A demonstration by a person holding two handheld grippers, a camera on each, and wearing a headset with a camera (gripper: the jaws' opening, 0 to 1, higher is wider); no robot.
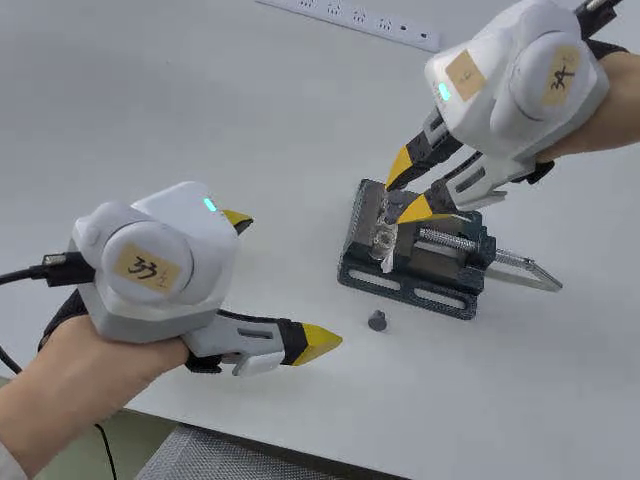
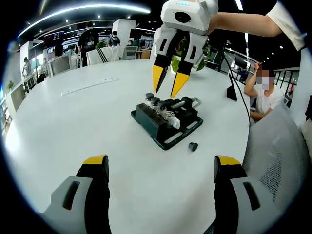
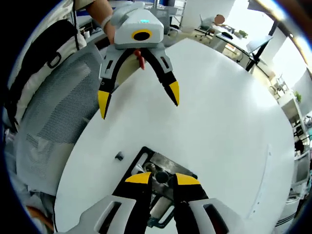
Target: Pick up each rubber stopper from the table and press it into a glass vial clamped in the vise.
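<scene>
Hovering with jaws slightly parted and empty, the right gripper [image 1: 407, 190] hangs just above the glass vials [image 1: 385, 238] clamped in the vise [image 1: 400, 285], apparently placed to push straight down. The left gripper [image 1: 283, 280], jaws spread wide and empty, sits at the vise's eight o'clock, facing the loose rubber stopper [image 1: 377, 320] on the counter [image 1: 200, 120] at six o'clock.

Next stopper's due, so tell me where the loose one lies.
In the head view the stopper lies on the table just in front of the vise, between it and the left gripper.
</scene>
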